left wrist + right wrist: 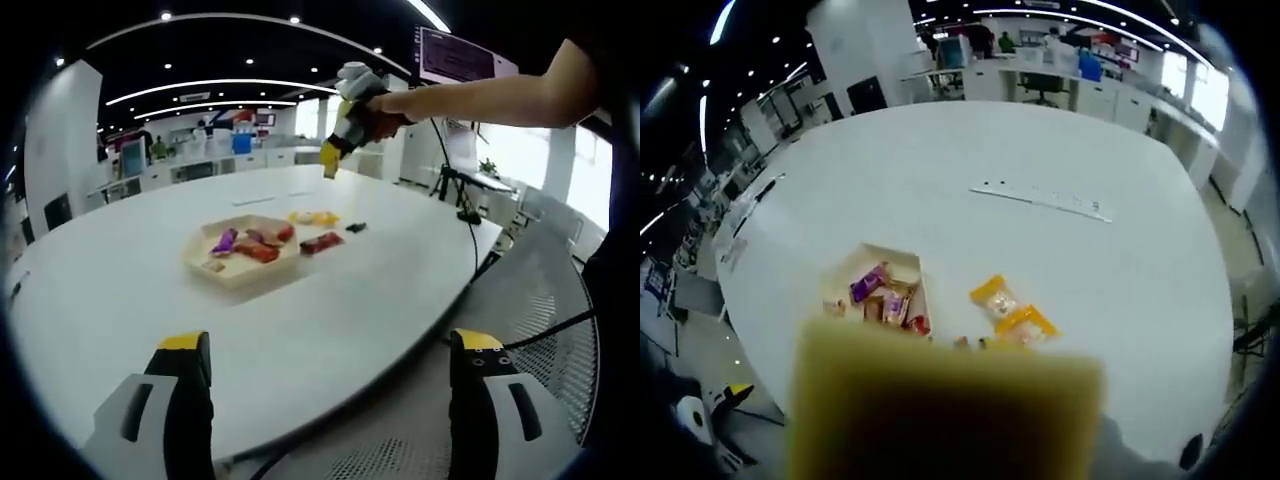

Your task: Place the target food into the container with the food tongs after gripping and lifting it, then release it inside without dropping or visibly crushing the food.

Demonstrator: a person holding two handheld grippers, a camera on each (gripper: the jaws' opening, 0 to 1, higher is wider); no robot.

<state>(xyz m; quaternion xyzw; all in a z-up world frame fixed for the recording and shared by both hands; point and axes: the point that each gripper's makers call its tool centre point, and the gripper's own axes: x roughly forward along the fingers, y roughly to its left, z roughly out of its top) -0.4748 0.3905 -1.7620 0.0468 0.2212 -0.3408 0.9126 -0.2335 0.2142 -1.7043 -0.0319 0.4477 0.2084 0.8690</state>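
room: open office, ceiling strip lights, desks behind.
surface: big white table (120,290), rounded edge; a thin strip lies on it beyond the food in the right gripper view.
container: shallow beige tray (243,262) mid-table, several wrapped snacks already in it; also seen at (902,262).
loose food: yellow packets (1012,310) on the table just beside the tray; a red packet (322,242) touching or almost touching the tray edge, a small dark piece (356,228) past it. Which one is the target: can't tell.
tongs: none I can pick out.
left gripper (330,410): jaws spread wide, nothing between them, low at the near table edge, well apart from the tray. Tray lies straight ahead of the fingers, slightly left.
right gripper (332,160): held up in the air by a person's arm, above and beyond the food. Its own view is blocked by a blurred yellow block (940,405) at the jaws; fingers spread or pinched: can't tell.
key relation: food lies below and ahead of the right fingers; right looks the nearer one. Red packet's long axis runs roughly along the tray edge.
step guess: approach, nothing lifted yet.
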